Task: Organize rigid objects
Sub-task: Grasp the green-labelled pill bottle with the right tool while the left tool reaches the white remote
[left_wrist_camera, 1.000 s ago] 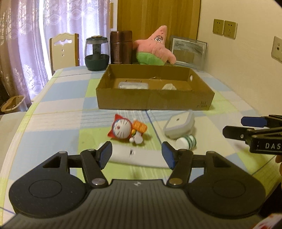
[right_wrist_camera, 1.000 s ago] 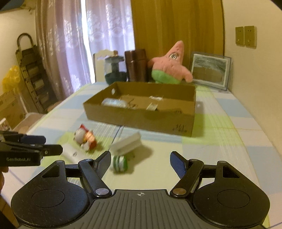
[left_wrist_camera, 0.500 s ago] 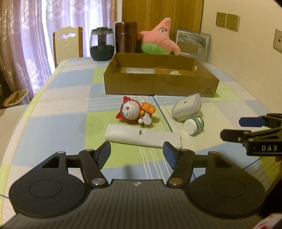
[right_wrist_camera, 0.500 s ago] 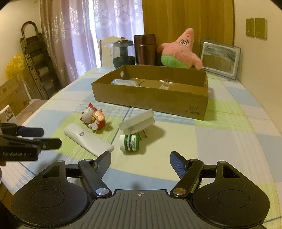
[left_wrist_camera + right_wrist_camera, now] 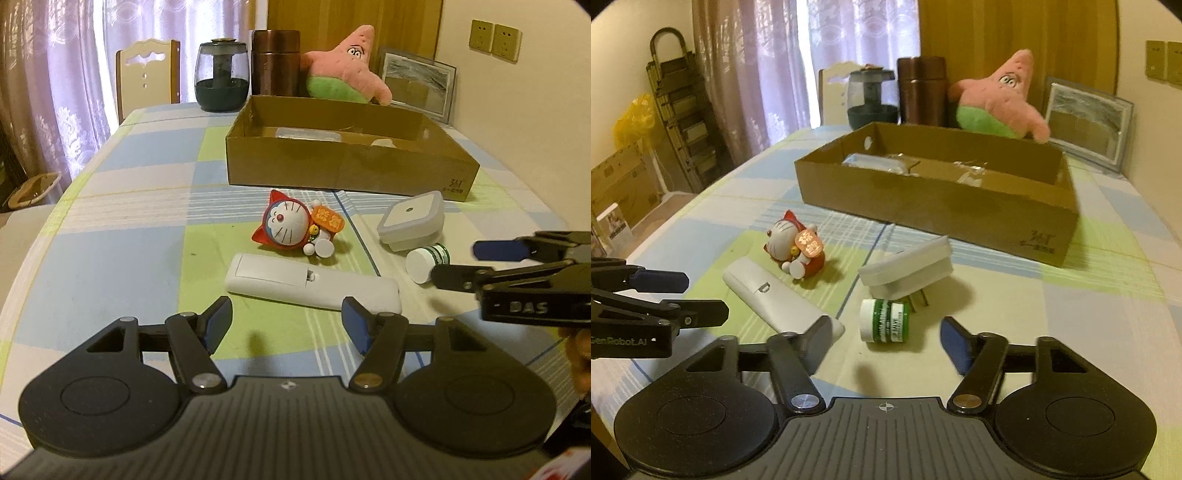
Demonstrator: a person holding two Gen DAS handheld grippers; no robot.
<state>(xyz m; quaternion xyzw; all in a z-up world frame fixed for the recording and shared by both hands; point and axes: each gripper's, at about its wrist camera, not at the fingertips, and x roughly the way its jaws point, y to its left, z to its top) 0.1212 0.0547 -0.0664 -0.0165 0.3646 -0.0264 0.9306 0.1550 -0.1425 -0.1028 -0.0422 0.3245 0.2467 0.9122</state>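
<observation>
The right gripper (image 5: 884, 341), its empty jaws closing, has the small green jar (image 5: 884, 320) lying just ahead between its fingers, so it should advance squarely before pinching.

Box contents (image 5: 308, 133) mostly hidden behind wall (image 5: 332, 170); perhaps clear containers.

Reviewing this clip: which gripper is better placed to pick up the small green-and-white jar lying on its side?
Right. The right gripper faces the jar head-on, its closing jaws framing it with nothing between them yet. The left gripper is lined up on the white remote instead; the jar lies off to its right.
</observation>
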